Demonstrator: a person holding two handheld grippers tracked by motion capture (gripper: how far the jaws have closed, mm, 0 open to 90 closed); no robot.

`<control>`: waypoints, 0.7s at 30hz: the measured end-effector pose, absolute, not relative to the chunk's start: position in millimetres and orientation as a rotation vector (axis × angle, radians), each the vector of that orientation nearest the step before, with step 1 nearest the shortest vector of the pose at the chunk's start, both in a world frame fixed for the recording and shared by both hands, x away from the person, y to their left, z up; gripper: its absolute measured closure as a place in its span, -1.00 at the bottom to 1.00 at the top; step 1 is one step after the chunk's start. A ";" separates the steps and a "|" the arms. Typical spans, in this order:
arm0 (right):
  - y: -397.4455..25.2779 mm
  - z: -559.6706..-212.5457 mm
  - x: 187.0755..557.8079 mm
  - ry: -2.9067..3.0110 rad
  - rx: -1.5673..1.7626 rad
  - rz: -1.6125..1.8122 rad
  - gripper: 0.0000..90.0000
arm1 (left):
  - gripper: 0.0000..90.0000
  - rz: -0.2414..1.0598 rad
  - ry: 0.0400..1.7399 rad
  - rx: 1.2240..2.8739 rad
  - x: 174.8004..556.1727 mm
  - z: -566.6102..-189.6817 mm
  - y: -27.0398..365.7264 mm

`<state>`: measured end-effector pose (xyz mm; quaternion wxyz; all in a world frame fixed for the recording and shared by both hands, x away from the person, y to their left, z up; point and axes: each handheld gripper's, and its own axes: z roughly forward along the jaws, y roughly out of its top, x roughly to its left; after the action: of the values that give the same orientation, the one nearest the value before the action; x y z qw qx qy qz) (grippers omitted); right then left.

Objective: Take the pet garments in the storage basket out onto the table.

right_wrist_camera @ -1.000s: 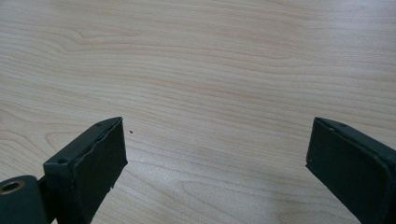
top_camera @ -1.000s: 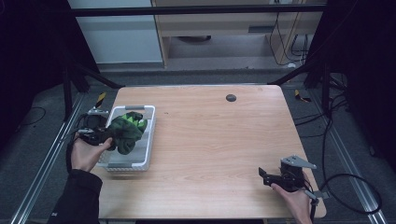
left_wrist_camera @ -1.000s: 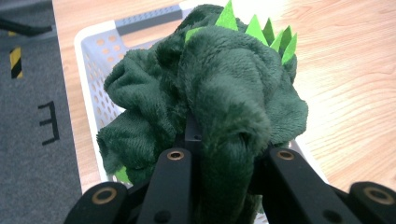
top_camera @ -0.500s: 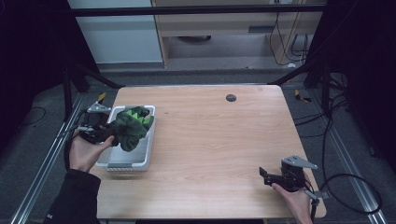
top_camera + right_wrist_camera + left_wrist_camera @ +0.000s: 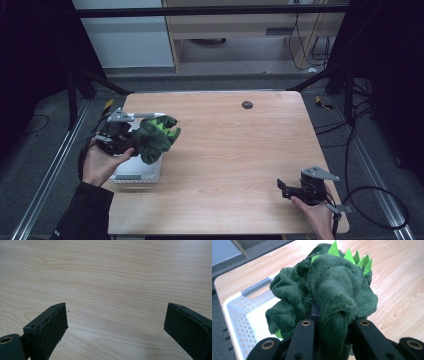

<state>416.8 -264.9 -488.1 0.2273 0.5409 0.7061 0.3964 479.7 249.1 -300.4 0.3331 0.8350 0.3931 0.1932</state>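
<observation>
The left gripper (image 5: 131,136) is held up in the left hand (image 5: 101,162). A dark sleeve (image 5: 82,212) covers that arm, which comes in from the bottom edge. Its two black jaws are squeezed tight on a soft green toy (image 5: 329,292). The toy bulges out between the jaws and past their tips. In the left gripper view the jaws rise side by side with the toy pinched in the gap.

The right gripper (image 5: 284,188) sits low over the bench (image 5: 240,150), held by the right hand (image 5: 315,212). Its jaws stand wide apart with nothing between them. They point to the left.
</observation>
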 end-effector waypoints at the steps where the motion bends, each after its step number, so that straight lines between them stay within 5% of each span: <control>1: -264.5 -488.1 416.7 1.948 1.493 1.093 -0.89 | 0.71 0.498 1.008 2.188 479.4 -298.1 243.7; 21: -265.9 -486.7 416.2 1.944 1.495 1.106 -0.89 | 0.72 0.471 0.863 2.255 482.4 -284.1 198.0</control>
<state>416.2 -265.9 -486.7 0.2240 0.5416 0.7043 0.4006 482.4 198.0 -284.1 0.3342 0.8639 0.3307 0.1805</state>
